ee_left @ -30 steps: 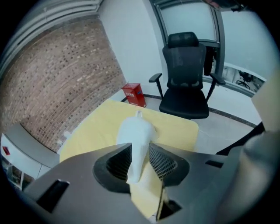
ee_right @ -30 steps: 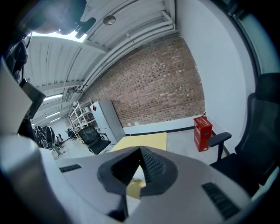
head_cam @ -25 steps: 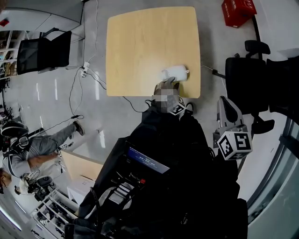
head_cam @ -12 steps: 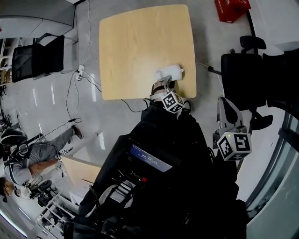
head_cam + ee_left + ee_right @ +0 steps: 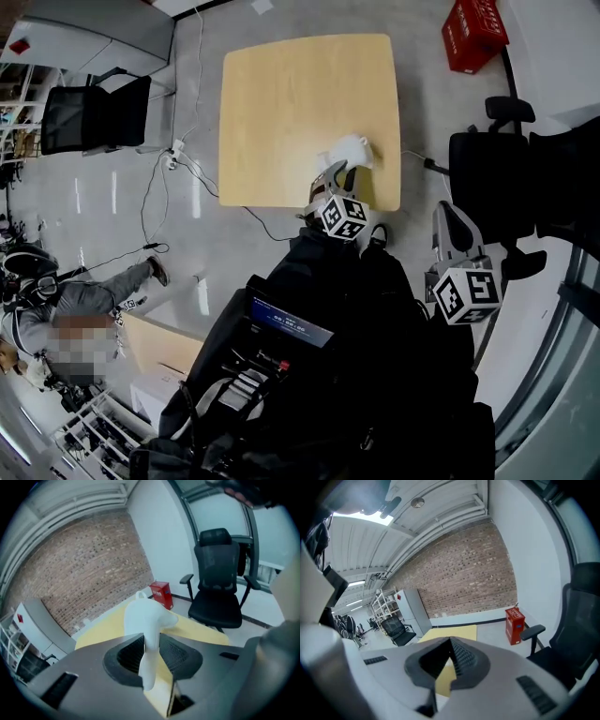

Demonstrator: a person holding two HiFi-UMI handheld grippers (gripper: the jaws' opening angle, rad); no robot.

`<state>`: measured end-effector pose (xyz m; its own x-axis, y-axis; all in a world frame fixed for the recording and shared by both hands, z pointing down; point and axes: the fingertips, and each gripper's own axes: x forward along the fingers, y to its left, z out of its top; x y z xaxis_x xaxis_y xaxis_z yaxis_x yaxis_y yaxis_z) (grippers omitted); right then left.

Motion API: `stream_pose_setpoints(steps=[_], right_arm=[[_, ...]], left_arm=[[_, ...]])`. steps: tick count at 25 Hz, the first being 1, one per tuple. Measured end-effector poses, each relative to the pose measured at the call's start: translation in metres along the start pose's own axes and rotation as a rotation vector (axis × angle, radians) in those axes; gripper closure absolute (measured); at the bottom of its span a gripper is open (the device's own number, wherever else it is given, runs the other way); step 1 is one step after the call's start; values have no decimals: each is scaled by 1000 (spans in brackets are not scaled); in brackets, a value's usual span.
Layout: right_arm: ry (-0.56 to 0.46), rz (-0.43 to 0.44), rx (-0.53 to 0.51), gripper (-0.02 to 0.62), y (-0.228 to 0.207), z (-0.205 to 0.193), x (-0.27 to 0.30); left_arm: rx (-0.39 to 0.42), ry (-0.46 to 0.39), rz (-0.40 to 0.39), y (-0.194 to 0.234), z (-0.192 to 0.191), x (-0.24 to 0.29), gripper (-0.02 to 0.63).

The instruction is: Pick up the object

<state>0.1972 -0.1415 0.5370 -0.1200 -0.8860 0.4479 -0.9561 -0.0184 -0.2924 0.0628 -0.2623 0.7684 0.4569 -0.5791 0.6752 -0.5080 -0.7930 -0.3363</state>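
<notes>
Worktop (image 5: 281, 112): carries the white object (image 5: 351, 148) by its near edge.
White object: slim stem sits between the left tongs (image 5: 151, 641), bulky head beyond.
Left tongs: closing on the stem; seat both pads squarely, then lift vertically.
Right tongs (image 5: 449, 644): closed, empty, well apart.

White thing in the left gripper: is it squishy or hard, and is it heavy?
Probably squishy: the white thing narrows to a thin strip where the left gripper is closing its jaws on it, and bulges above. Likely light, since that small pinch seems to hold it above the table. It may sag or flop rather than roll.
</notes>
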Motion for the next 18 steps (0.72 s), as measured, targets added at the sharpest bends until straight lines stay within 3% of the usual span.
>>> stream_pose_setpoints(steps=[9,13,18], right_arm=[[-104,136,-64,591,47,42,13],[-153,203,-92,591,74,63,15],[-213,282,-124,591,104,89,20]], left_arm=[[-423,-308,134,89,88,-115,499],[-510,-429,180,125,116,-171,499],[-560,-548,242,165,139,-225,499]])
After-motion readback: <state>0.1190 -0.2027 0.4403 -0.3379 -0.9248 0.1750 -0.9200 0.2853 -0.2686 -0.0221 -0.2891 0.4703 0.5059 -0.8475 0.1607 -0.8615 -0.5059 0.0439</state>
